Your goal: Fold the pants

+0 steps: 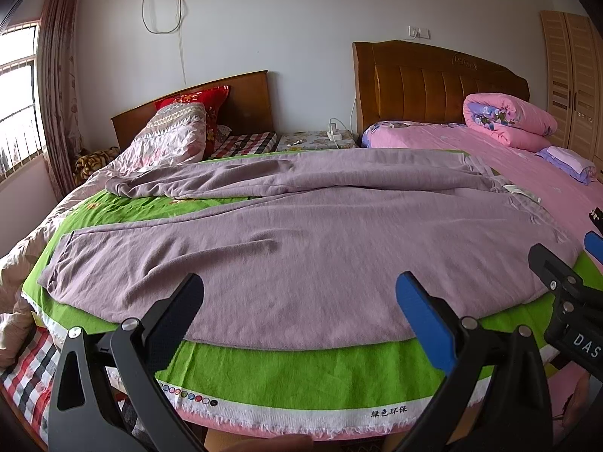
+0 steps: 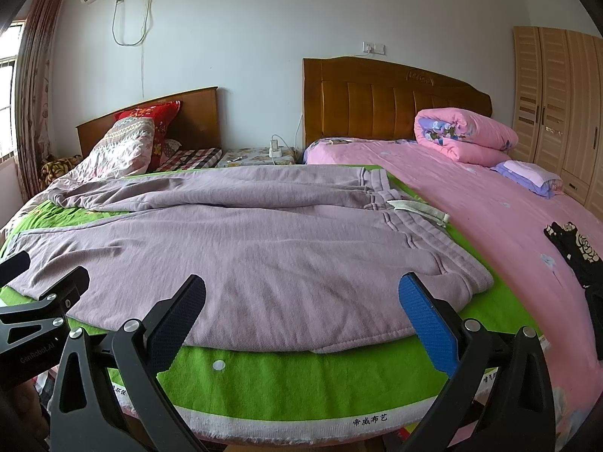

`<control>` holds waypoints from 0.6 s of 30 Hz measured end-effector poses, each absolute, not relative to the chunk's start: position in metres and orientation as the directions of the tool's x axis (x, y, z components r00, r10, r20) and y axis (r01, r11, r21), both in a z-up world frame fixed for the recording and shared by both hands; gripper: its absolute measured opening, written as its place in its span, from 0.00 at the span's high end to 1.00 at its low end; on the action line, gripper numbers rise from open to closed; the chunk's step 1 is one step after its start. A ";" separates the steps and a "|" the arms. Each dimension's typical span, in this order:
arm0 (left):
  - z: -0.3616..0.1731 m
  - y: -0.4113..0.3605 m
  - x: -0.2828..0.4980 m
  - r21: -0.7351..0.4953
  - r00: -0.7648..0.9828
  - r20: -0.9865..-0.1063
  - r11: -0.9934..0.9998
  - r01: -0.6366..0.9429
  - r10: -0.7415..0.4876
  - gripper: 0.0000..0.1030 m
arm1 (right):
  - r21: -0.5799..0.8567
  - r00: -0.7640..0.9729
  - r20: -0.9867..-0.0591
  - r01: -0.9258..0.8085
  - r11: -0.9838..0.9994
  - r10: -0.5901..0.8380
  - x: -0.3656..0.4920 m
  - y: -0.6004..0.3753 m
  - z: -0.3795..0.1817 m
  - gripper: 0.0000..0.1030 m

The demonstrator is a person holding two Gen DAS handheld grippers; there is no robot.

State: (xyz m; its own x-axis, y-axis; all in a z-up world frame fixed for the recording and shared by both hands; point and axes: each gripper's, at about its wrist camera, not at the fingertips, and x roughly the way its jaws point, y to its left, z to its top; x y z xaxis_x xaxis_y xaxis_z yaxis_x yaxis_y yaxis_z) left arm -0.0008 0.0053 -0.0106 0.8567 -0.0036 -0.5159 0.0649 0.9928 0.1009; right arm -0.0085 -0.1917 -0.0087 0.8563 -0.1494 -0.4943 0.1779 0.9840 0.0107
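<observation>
Both grippers, left (image 1: 299,310) and right (image 2: 301,312), hover with fingers spread wide, empty, over lilac pants (image 1: 286,248) on green cloth (image 1: 301,373).

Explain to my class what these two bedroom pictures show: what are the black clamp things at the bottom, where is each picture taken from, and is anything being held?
No robot here: a person holds a two-finger gripper in each hand, each with a wide-angle camera looking along its fingers. One picture comes from the left gripper, the other from the right gripper; each also appears at the edge of the other's picture. Both are open, hovering at the bed's near edge, holding nothing. In front lie mauve fleece pants, spread on a bright green cloth over the pink bedsheet. Their waistband is to the right, legs to the left, the far leg rumpled. A rolled pink quilt sits by the headboard. Folding has not begun.
</observation>
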 end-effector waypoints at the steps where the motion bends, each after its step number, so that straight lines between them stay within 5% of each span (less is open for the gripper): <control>1: -0.011 0.005 -0.001 0.101 0.857 -0.516 0.993 0.065 -0.004 0.01 | 0.011 0.856 -0.494 0.178 0.984 -0.150 -0.008 -0.192 -0.009 0.04; 18: -0.016 0.007 -0.002 0.099 0.853 -0.521 0.993 0.066 -0.005 0.01 | 0.013 0.854 -0.499 0.177 0.984 -0.147 -0.010 -0.191 -0.016 0.04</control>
